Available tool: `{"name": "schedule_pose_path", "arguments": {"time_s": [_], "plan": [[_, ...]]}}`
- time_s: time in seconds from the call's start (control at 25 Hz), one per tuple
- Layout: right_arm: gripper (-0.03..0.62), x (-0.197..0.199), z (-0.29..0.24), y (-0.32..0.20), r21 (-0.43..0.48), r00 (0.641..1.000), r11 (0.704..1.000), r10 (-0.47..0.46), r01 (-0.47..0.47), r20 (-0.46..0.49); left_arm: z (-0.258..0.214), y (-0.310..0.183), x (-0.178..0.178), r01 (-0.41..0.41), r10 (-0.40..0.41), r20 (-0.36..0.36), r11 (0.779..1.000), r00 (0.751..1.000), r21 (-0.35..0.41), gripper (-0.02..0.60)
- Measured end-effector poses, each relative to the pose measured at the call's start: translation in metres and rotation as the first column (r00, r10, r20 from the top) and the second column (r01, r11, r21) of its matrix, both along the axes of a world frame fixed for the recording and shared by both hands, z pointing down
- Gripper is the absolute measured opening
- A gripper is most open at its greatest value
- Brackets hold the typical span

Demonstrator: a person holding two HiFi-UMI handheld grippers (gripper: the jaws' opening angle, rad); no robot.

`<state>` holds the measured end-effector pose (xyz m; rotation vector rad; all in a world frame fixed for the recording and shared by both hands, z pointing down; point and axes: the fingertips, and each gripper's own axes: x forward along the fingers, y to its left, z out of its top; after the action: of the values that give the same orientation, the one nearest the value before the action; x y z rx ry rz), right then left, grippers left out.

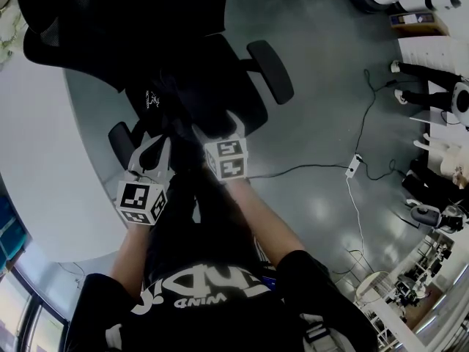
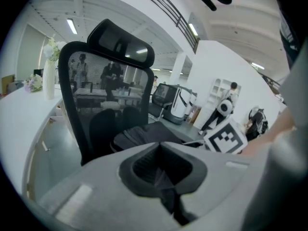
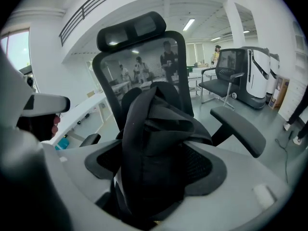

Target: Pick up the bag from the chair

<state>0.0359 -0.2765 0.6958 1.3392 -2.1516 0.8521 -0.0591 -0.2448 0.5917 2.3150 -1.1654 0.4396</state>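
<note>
The black bag [image 1: 167, 103] lies bunched on the seat of a black mesh office chair [image 1: 233, 86]. In the head view both grippers reach down to it side by side. My right gripper [image 1: 214, 129] is shut on the bag: in the right gripper view a thick fold of black fabric [image 3: 156, 129] rises between the jaws, in front of the chair's backrest [image 3: 139, 66]. My left gripper [image 1: 152, 152] is shut too, with a thin dark strap [image 2: 166, 186] of the bag caught between its jaws. The bag [image 2: 144, 134] rests on the seat beyond.
A white curved table [image 1: 37, 160] lies to the left, with a vase of flowers [image 2: 48, 76] on it. The chair's armrests [image 1: 270, 70] flank the seat. A cable and power strip [image 1: 353, 166] cross the grey floor at right. People stand at the far right [image 1: 432, 79].
</note>
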Motion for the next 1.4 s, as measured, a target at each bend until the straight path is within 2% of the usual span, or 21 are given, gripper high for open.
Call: {"name": "schedule_pose_path", "arguments": {"time_s": [0.36, 0.8, 0.88, 1.2, 1.4], "plan": [[0.303, -0.004, 0.029, 0.005, -0.08, 0.996, 0.997, -0.023, 0.016, -0.088, -0.002, 0.003, -0.009, 0.006, -0.006, -0.002, 1.0, 1.0, -0.011, 0.003], [0.11, 0.012, 0.027, 0.003, -0.08, 0.994, 0.995, 0.043, -0.051, -0.103, -0.006, 0.013, -0.017, 0.009, -0.009, -0.008, 1.0, 1.0, -0.011, 0.003], [0.093, 0.013, 0.025, 0.003, -0.072, 0.993, 0.996, 0.051, -0.059, -0.11, -0.007, 0.014, -0.018, 0.007, -0.007, -0.009, 1.0, 1.0, -0.01, 0.003], [0.069, 0.017, 0.001, 0.007, -0.043, 0.997, 0.996, 0.082, -0.082, 0.006, -0.019, 0.029, -0.019, -0.002, 0.002, -0.015, 1.0, 1.0, -0.003, 0.003], [0.058, 0.024, -0.033, 0.007, 0.036, 0.994, 0.995, 0.089, -0.091, 0.059, -0.029, 0.039, -0.019, -0.009, 0.009, -0.016, 1.0, 1.0, 0.008, 0.003]]}}
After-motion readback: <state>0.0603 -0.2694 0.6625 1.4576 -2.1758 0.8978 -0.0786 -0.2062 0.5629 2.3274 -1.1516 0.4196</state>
